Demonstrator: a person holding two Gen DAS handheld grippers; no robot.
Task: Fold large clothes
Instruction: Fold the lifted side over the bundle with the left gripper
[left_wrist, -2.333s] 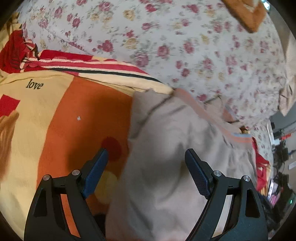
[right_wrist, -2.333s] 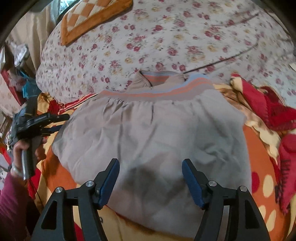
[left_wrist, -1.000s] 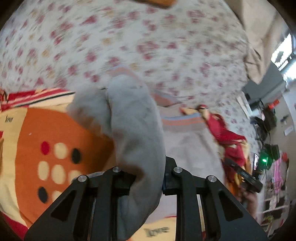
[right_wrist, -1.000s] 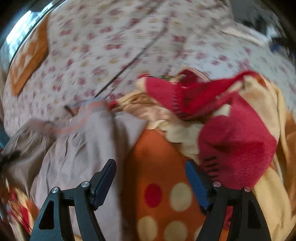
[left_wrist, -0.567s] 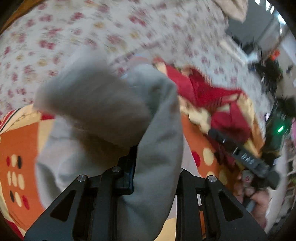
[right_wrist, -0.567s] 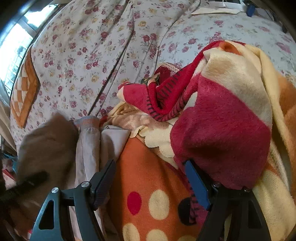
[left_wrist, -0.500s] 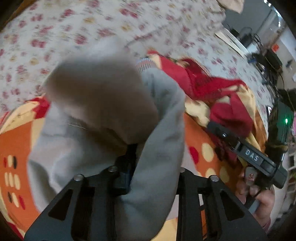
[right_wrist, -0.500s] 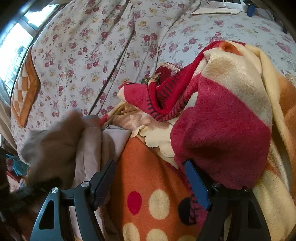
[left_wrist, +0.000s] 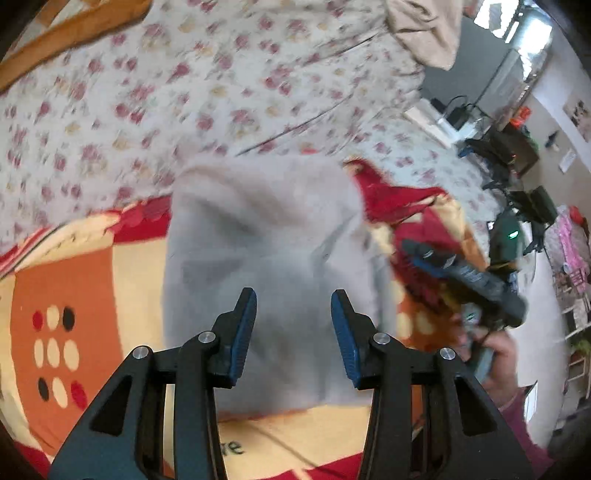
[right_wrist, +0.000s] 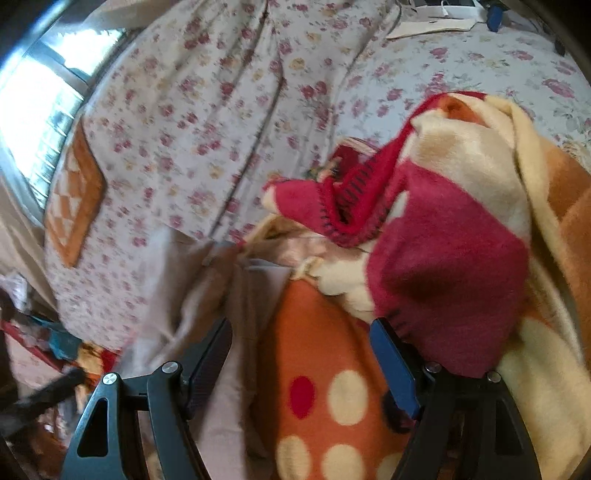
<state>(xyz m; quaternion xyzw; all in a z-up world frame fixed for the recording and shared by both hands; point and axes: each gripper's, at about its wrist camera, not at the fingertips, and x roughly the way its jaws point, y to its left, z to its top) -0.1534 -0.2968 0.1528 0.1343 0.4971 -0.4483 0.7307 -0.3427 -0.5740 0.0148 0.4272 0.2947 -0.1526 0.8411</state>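
Left gripper (left_wrist: 293, 317): jaws have just been opening, nothing between them; folded grey-beige fabric garment (left_wrist: 266, 236) is lying beyond at 12 o'clock on the orange-and-cream spotted fleece blanket (left_wrist: 62, 295). Right gripper (right_wrist: 301, 350): jaws are standing spread, empty; only its view is showing the garment's edge at 10 o'clock and a bunched red-cream blanket fold (right_wrist: 443, 251) at 1 o'clock.

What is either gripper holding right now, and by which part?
Nothing is held. The left gripper has just been opening; its jaws stand apart above the grey garment, nothing pinched. The right gripper is open over the orange blanket.
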